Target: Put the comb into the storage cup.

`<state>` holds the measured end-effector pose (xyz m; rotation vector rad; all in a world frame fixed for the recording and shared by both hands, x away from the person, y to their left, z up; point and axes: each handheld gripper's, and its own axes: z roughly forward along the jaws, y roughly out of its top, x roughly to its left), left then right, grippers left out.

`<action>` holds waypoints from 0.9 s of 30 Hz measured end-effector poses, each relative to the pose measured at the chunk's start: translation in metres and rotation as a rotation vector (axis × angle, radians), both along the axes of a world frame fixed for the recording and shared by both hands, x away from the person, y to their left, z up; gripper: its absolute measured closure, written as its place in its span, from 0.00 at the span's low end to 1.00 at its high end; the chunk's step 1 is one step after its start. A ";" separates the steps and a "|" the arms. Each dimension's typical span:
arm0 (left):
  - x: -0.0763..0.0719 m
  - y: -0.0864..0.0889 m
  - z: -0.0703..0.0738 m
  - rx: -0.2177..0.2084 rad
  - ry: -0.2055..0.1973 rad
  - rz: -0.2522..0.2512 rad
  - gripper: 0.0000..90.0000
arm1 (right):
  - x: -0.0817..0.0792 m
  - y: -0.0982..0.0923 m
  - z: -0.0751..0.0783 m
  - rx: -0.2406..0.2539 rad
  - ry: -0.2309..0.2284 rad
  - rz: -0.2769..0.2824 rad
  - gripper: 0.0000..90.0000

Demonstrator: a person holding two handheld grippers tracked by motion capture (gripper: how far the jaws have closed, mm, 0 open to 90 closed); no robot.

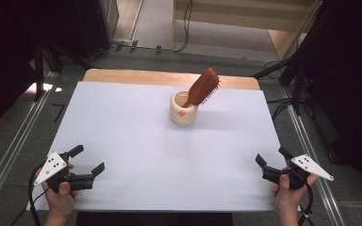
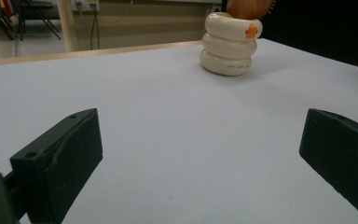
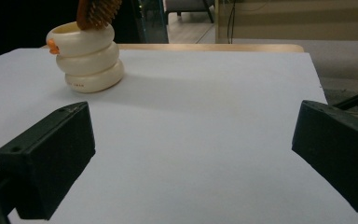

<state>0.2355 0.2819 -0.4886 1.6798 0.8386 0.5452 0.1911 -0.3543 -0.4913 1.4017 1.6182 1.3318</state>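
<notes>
Left gripper (image 1: 88, 159): fingers (image 2: 60, 158) spread wide, nothing between them, low over the near-left part of the bench (image 1: 122, 155). Right gripper (image 1: 269, 157): fingers (image 3: 51, 154) likewise wide apart and empty, near-right edge of the bench. Both point inward and forward; both well apart from the work things.

Wooden hairbrush (image 1: 201, 87): stands handle-down in a cream ribbed cup (image 1: 184, 112), head leaning up and to the right over the rim, bristles facing right. Cup sits right of centre toward the far side of the white sheet; three stacked rounded rings w/ a small orange mark on the top ring, seen in the left gripper view (image 2: 230, 44) and right gripper view (image 3: 86, 58).

Handling (judged): brush looks stiff, light, smooth-lacquered, so somewhat slippery; best hold prob. across the flat back and edge of the head or the neck just above the rim, not on the bristles, which would give. Cup looks like glazed ceramic, i.e. hard, slick, breakable, and may tip if the brush is pulled sideways; lift along the lean, or steady the cup w/ the other gripper.

Hard to make out: handle is hidden inside the cup, depth unknown; brush head is cut off at the top edge of both gripper views; small print near the cup base is illegible.
</notes>
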 end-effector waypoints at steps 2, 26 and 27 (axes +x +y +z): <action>0.000 0.000 0.000 0.001 0.000 0.000 0.00 | -0.003 -0.002 -0.001 -0.005 0.003 0.001 0.00; 0.002 0.003 0.000 -0.017 0.004 -0.003 0.00 | -0.017 -0.019 -0.019 0.021 -0.001 0.002 0.00; 0.002 0.003 0.000 -0.021 0.006 -0.004 0.00 | -0.017 -0.018 -0.020 0.016 0.001 0.001 0.00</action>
